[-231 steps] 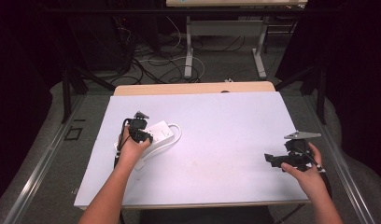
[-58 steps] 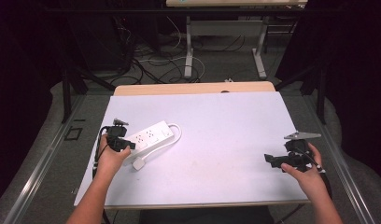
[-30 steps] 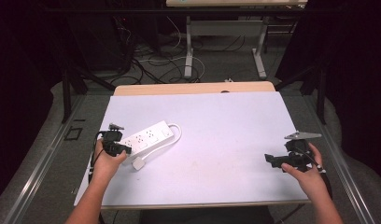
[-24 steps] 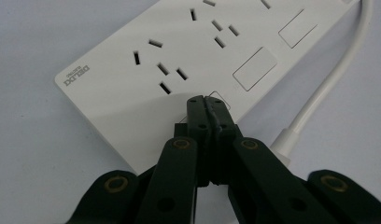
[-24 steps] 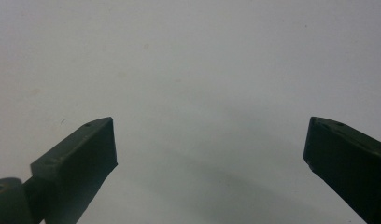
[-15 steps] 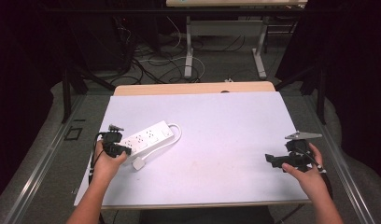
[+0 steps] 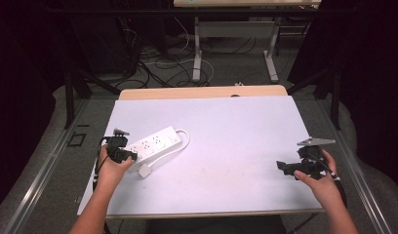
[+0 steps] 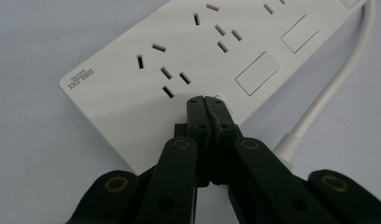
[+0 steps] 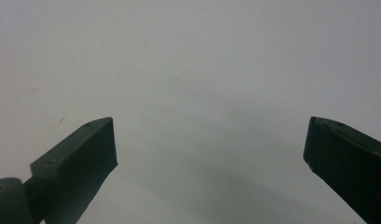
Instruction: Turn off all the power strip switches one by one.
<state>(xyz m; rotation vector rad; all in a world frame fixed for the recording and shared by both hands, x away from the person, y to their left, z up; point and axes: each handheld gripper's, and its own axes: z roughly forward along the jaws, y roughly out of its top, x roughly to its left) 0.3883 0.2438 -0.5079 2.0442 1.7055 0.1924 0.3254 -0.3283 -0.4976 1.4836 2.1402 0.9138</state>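
Left gripper [image 8: 208, 103]: jaws pressed together with no gap and nothing between them. The tips sit over the near end of a white power strip [image 8: 198, 60]; whether they rest on its face or hang just above it cannot be told. In the high view the same gripper [image 7: 120, 152] is at the left end of the strip, held in the person's left hand [image 7: 111, 168].

Power strip: it lies flat on the white table top [image 7: 226, 131] in the left half, its long axis running up and to the right in the high view [image 7: 155, 144]. Several socket groups and rectangular switch pads show on its upper face (a small brand mark is printed at the near corner, too small to read with confidence). Its white cord [image 8: 338, 79] leaves the far end and curves back along the strip's side. A white plug [image 7: 145, 171] lies on the table just beside the strip's near edge, close to the left hand.

Right gripper [image 9: 209, 140]: jaws spread wide, holding nothing, with only bare pale table surface between them. In the high view it [image 7: 290, 167] is near the table's right front corner, held in the right hand [image 7: 320, 181], well apart from the strip. A grey three-cornered plate [image 7: 316, 142] sits on top of it.
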